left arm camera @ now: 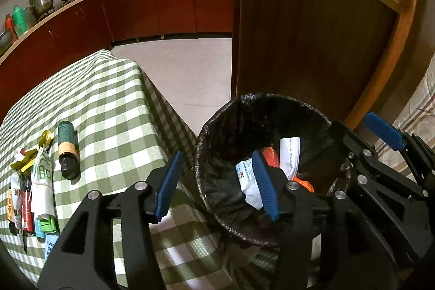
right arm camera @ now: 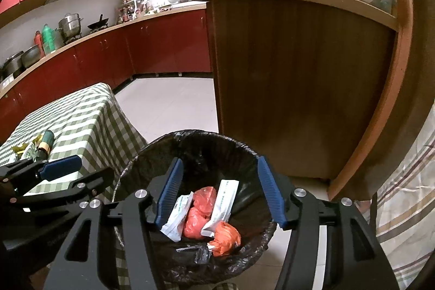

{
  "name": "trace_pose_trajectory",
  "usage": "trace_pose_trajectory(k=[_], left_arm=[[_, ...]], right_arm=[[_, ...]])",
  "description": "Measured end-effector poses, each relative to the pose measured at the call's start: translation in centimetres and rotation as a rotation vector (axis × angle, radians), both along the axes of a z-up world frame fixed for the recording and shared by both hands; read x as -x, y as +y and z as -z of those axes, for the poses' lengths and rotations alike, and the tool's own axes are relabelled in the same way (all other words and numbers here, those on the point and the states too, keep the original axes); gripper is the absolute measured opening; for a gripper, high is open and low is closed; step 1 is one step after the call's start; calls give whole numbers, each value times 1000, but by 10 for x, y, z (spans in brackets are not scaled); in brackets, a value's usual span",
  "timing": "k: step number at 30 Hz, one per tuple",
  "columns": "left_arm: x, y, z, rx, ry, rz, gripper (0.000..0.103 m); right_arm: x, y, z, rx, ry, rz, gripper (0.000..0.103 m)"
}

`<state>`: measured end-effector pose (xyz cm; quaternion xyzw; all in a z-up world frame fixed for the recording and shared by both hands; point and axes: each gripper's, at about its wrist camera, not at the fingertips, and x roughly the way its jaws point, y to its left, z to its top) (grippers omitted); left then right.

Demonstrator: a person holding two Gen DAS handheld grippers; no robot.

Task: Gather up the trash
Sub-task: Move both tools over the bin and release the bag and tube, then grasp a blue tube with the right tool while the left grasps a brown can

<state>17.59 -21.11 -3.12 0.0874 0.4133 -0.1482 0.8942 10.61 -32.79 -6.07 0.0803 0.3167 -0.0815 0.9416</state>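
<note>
black liner lines the bin, which stands on the floor just beside the table. both grippers hang over its mouth. the left gripper stands fairly wide with nothing between its pads, its right pad over the bin. the right gripper is fairly wide too, empty, straddling the bin's middle.

in the bin i count two white sachets and three orange bag wads (a dark scrap lies at 6 o'clock of them, too crumpled to name).

trash left on the table sits at 9 o'clock in the left view: one bottle lying on its side, and a heap of wrappers touching each other, perhaps six or seven; the overlap forbids an exact count.

the bottle looks stiff, smooth and light, likely to roll; i would pinch it across its banded middle. the wrappers look thin, limp and slippery, flat on the cloth, so a raised or crumpled edge is the place to take, one at a time, or the pads may drag the cloth.
</note>
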Motion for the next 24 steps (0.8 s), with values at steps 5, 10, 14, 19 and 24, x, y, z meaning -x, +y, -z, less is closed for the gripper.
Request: trace_pose_trajectory(k=[5, 10, 14, 19, 24], left_arm=[[5, 8, -6, 11, -10, -10, 57], [17, 26, -19, 10, -40, -22, 58], [30, 53, -29, 1, -56, -43, 59], [47, 97, -39, -7, -73, -94, 60], [65, 149, -43, -30, -98, -172, 63]], right_arm=[[3, 2, -4, 4, 0, 9, 58], [8, 11, -11, 0, -7, 5, 60], [11, 30, -17, -3, -11, -21, 60], [13, 62, -22, -10, -6, -81, 60], [15, 103, -28, -1, -11, -156, 60]])
